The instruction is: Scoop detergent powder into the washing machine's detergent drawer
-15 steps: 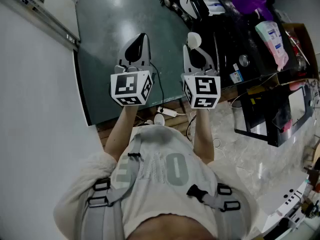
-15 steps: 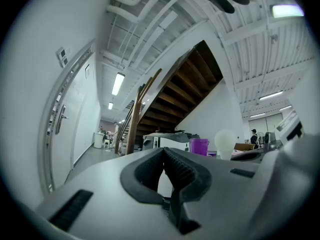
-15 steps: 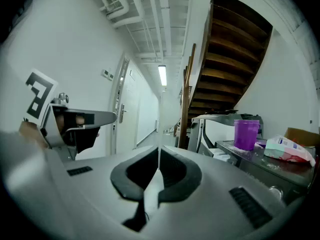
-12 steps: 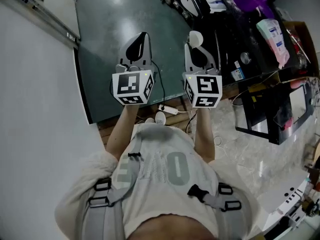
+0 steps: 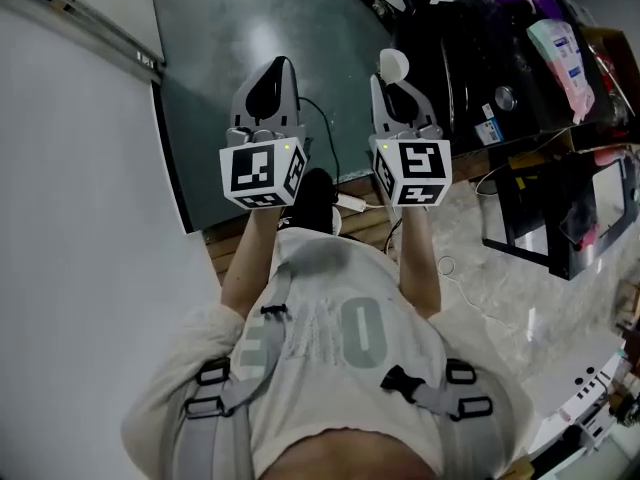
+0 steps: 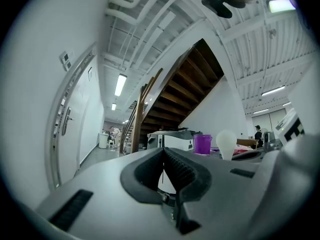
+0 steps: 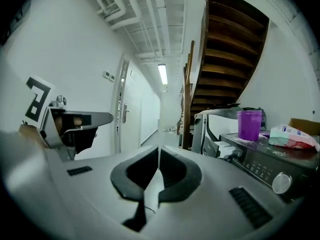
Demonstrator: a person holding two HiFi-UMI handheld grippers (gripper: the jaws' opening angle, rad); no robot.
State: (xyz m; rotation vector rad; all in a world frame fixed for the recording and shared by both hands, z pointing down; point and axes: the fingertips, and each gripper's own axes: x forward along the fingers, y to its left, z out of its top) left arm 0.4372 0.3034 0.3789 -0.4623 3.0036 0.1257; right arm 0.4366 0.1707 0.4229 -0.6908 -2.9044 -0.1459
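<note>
The person has stepped nearer the washer [image 7: 260, 156]. The right gripper [image 7: 158, 166] pinches the scoop [image 5: 393, 63]. The left gripper [image 6: 164, 164] is closed on nothing. Scooping seems not yet begun.

open floor [image 5: 250, 28] ahead, wall [image 5: 70, 168] left, washing machine [image 5: 462, 73] right

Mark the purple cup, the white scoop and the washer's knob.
purple cup [image 7: 249, 125], right gripper view, its side wall.
white scoop [image 5: 393, 63], head view, its rounded bowl.
washer's knob [image 7: 281, 182], right gripper view, its front face.
</note>
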